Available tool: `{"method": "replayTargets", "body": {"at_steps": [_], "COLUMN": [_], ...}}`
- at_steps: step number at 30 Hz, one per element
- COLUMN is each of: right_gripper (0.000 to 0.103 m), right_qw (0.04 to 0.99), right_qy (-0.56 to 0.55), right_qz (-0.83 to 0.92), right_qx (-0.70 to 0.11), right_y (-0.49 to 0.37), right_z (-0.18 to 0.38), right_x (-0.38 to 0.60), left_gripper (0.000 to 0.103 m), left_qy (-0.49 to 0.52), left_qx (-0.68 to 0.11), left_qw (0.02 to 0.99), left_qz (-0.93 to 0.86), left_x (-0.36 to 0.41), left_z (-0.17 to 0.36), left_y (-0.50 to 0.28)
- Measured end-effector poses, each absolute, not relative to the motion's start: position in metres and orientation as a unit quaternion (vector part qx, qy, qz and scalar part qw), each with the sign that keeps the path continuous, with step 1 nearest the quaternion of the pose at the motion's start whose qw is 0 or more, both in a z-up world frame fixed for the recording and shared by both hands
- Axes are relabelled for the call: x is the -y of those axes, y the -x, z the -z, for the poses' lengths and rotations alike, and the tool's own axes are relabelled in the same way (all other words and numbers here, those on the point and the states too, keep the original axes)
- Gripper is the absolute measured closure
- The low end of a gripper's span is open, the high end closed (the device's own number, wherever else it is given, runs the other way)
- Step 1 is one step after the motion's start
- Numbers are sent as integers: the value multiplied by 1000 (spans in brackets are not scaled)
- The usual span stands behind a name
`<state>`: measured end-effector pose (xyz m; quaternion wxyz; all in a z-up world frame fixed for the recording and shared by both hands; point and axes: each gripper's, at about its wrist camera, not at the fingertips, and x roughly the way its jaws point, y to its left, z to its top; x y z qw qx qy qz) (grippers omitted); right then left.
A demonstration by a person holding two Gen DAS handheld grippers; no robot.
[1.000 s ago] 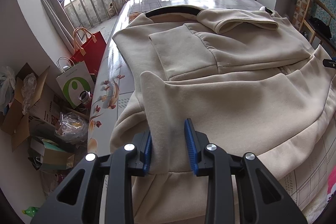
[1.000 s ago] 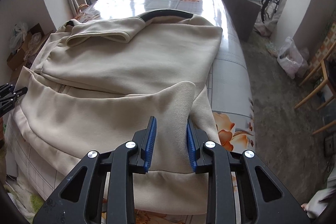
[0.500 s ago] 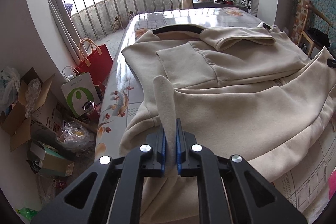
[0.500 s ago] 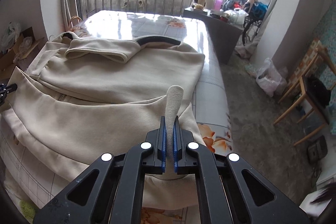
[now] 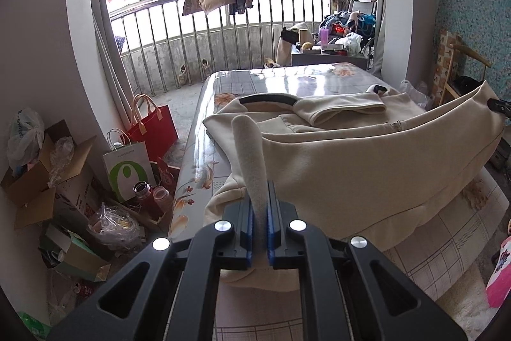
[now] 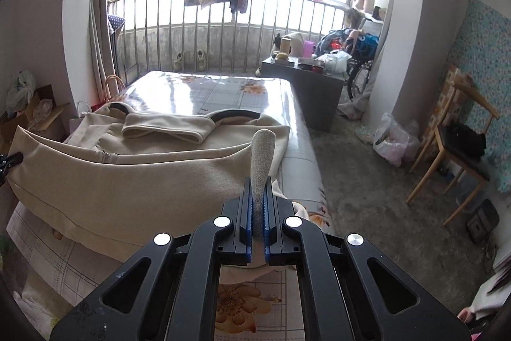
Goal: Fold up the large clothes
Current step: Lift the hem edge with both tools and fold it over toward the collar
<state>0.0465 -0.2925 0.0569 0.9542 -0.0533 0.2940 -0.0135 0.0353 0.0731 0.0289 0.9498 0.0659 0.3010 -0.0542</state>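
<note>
The left tool (image 5: 260,224) is clamped tight on the hem corner of the beige sweatshirt (image 5: 367,162), a tongue of cloth standing up between its blue pads. The garment lies across the bed (image 6: 223,91), its near edge lifted and stretched. The right tool (image 6: 258,221) pinches the opposite hem corner.

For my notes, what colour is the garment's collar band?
Black collar band on the cream garment; left wrist view.

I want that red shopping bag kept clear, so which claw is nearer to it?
Left. The left claw grips the sweatshirt on the side of the red bag; the right claw holds the opposite corner.
</note>
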Motion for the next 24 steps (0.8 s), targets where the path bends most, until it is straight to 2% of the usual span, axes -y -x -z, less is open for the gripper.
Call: {"method": "replayTargets", "body": {"at_steps": [8, 24], "right_gripper": [100, 100], "right_qw": [964, 971], "right_qy": [40, 33], "right_qz": [19, 4], "right_qx": [-262, -235], "right_y": [-44, -126], "right_z": [-71, -91], "right_x": [294, 306], "left_gripper": [97, 97], "left_qy": [-51, -69], "left_qx": [-267, -240], "left_qw": [961, 967], "left_qz": [54, 49], "left_x": [-79, -81], "left_z": [-53, -83], "left_y": [-36, -129]}}
